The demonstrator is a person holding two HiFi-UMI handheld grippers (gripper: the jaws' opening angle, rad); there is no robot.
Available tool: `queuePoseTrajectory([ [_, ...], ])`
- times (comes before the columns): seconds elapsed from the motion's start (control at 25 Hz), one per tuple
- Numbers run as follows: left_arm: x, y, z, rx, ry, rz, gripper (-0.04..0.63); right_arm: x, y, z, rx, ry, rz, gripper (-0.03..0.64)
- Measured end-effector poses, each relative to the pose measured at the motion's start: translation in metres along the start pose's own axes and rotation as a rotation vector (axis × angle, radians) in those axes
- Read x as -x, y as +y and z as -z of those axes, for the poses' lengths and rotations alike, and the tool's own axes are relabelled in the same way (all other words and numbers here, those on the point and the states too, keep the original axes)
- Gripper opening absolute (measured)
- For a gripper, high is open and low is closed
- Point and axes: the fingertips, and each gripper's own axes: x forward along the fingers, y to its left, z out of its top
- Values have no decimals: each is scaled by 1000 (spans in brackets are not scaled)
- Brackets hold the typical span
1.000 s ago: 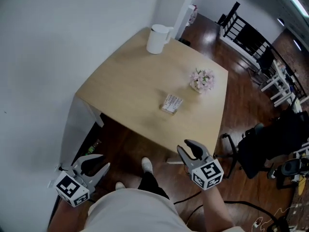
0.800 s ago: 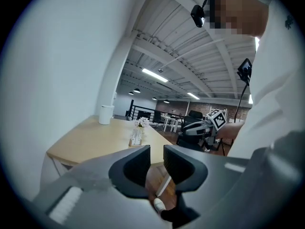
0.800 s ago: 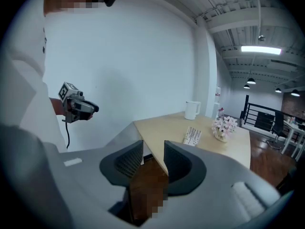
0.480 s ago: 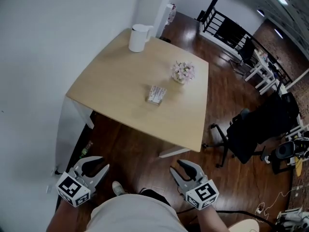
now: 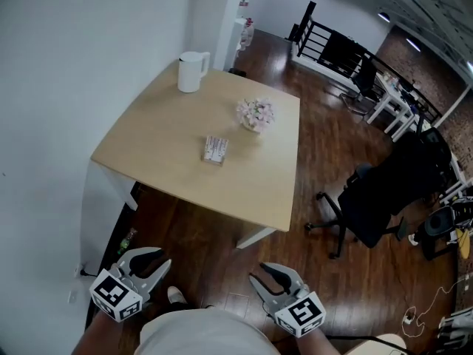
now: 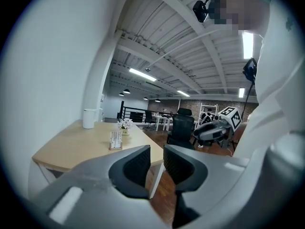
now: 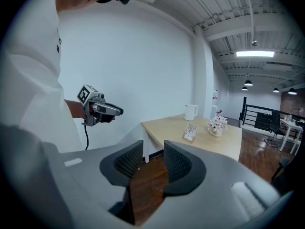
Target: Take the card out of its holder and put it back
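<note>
Card (image 5: 215, 149), white with dark print, stands upright in its small low holder (image 6: 115, 147) near the middle of the pale wooden table (image 5: 148, 139), well ahead of both grippers and far beyond their jaw tips. The left gripper (image 5: 151, 261), a grey two-jaw tool with a black-and-white marker cube, is held low and close to the person's body, short of the table's near corner. Its ribbed dark pads stand apart with a narrow gap and nothing between them, only the dark wooden floor (image 5: 325, 146) behind. The right gripper (image 5: 264, 274), of the same build, hangs just to the right of it at about the same height. Its jaws are likewise parted and empty, pointing toward the table's near edge. From the left gripper, the card and holder lie forward and slightly to the left of the jaw line. From the right gripper they lie forward and to the right. Past the card from the grippers sits a small pot of pink flowers (image 5: 255, 114), and at the far corner a white jug with a handle (image 5: 191, 72) stands beside the white wall (image 5: 66, 65). A black office chair (image 5: 384, 198) stands on the floor off to the right of the right gripper, well apart from the table.
</note>
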Motion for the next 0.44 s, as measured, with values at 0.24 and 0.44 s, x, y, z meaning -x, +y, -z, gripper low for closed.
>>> queuePoseTrajectory([
  [0.24, -14, -50, 10, 0, 2, -2, 94, 60, -7, 33, -12, -3, 15, 138],
  [0.44, -26, -87, 18, 10, 44, 17, 92, 95, -17, 54, -35, -10, 26, 138],
])
